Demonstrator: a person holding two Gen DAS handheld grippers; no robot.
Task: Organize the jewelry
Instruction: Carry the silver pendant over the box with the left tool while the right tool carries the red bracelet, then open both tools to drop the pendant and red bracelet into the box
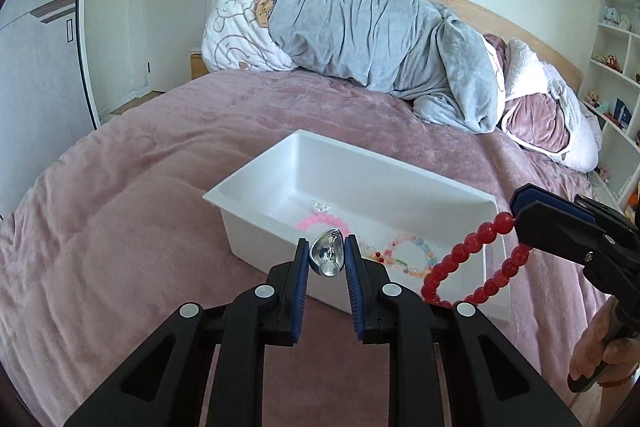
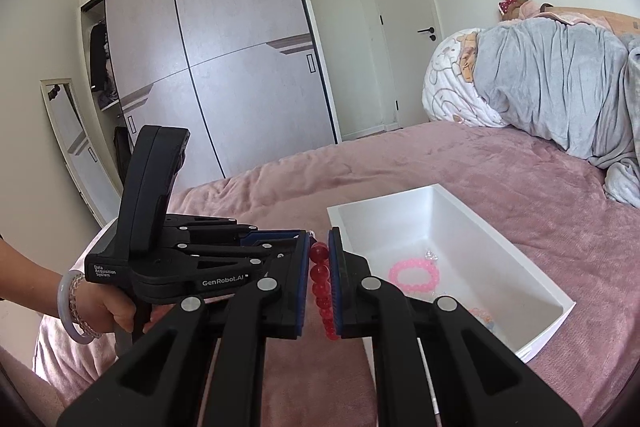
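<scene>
A white box [image 1: 256, 175] [image 2: 532, 255] sits on the pink bed. Inside lie a pink bead bracelet [image 1: 309, 223] [image 2: 414, 275], a multicoloured bead bracelet [image 1: 416, 251] and a small clear piece [image 1: 320, 206]. My left gripper [image 1: 327, 245] is shut on a silver ring-like piece [image 1: 328, 259] just above the box's near rim. My right gripper [image 2: 319, 239] [image 1: 516, 211] is shut on a red bead bracelet [image 1: 464, 263] [image 2: 322, 287], which hangs over the box's near right corner. The left gripper's body [image 2: 180, 263] shows in the right wrist view, left of the box.
The pink bedspread [image 1: 140, 207] spreads around the box. A heap of grey and white bedding [image 1: 360, 35] lies at the head of the bed. A wardrobe [image 2: 208, 67] and a door [image 2: 404, 27] stand beyond the bed. Shelves with toys [image 1: 616, 67] are at the right.
</scene>
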